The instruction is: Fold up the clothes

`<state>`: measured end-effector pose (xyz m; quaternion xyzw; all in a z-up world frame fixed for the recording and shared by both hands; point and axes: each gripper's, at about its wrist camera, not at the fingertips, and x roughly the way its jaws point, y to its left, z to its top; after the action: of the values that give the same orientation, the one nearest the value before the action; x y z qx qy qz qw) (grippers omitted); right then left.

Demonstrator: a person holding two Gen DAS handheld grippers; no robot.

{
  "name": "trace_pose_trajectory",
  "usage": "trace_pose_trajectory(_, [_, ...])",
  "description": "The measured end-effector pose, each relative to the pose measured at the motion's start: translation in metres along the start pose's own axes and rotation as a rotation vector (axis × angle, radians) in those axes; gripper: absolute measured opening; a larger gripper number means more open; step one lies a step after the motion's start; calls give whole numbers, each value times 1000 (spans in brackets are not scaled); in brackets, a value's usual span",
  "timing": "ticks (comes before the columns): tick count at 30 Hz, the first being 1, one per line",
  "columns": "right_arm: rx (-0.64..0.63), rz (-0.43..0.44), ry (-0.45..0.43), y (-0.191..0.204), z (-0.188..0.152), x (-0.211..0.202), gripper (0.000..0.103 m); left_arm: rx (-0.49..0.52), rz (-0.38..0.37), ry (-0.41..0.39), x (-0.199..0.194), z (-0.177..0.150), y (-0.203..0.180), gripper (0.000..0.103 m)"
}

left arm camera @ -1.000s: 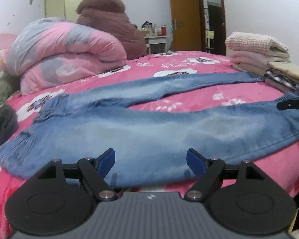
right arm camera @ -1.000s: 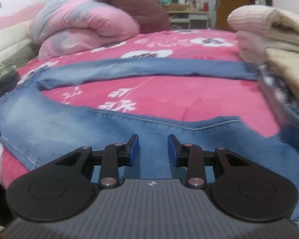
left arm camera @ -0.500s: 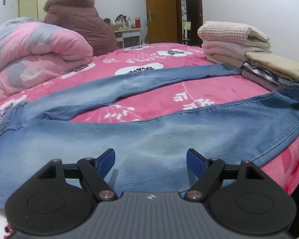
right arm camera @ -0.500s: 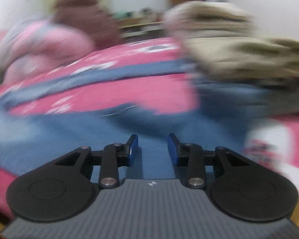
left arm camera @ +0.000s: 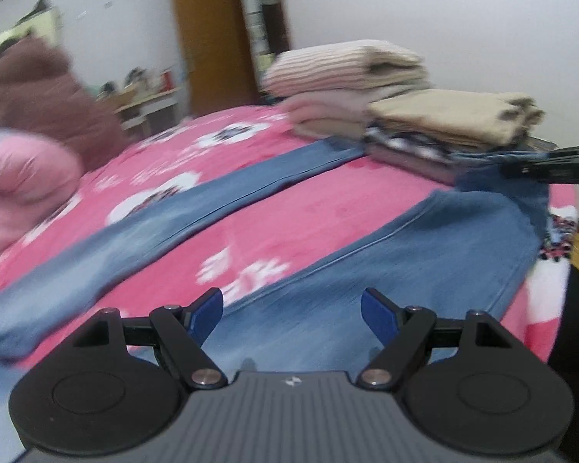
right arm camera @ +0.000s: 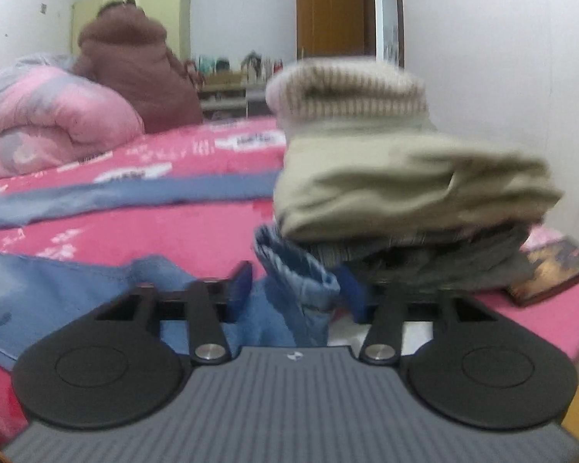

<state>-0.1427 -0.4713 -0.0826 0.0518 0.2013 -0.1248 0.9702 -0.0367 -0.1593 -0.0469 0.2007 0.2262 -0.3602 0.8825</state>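
Jeans point(left arm camera: 424, 254) are spread over the pink bed point(left arm camera: 320, 208) – all blurry. Right gripper point(right arm camera: 295, 289) has just been closing, pinching a bunched hem fold beside the folded stack point(right arm camera: 405, 189); left gripper point(left arm camera: 291, 308) spread wide, empty, above denim.

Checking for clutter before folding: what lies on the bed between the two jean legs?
Only bare pink bedspread between the jeans' legs, shown in the left wrist view.
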Motion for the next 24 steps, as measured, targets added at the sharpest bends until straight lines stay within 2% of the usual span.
trace_pose_trajectory(1, [1, 13, 12, 1, -2, 5, 8, 16, -13, -2, 5, 4, -7, 80])
trace_pose_trajectory(3, [-43, 74, -46, 10, -2, -11, 7, 37, -40, 1, 14, 10, -18, 80])
trace_pose_trajectory(7, [-129, 219, -281, 21, -2, -69, 7, 75, -73, 16, 32, 14, -37, 80])
trace_pose_trajectory(10, [-3, 165, -315, -19, -15, -77, 8, 89, -79, 39, 45, 11, -48, 80])
trace_pose_trajectory(12, [185, 117, -237, -58, -37, -56, 10, 91, -81, 62, 52, 8, -50, 80])
trace_pose_trajectory(13, [277, 91, -197, -76, -48, -46, 17, 93, -81, 70, 55, 6, -51, 80])
trace_pose_trajectory(15, [398, 13, -147, -97, -66, -33, 18, 95, -80, 80, 59, 4, -51, 80])
trace_pose_trajectory(17, [517, -56, -173, -113, -80, -36, 23, 84, -82, 80, 59, 3, -48, 80])
trace_pose_trajectory(19, [631, -80, -245, -125, -88, -48, 29, 73, -75, 80, 58, 2, -46, 80])
trace_pose_trajectory(21, [640, -97, -292, -122, -87, -64, 29, 62, -62, 77, 56, 1, -43, 80])
trace_pose_trajectory(23, [556, -78, -302, -105, -76, -73, 29, 51, -47, 71, 51, 0, -39, 80])
trace_pose_trajectory(24, [500, -39, -291, -91, -69, -73, 29, 43, -42, 68, 48, -1, -37, 80])
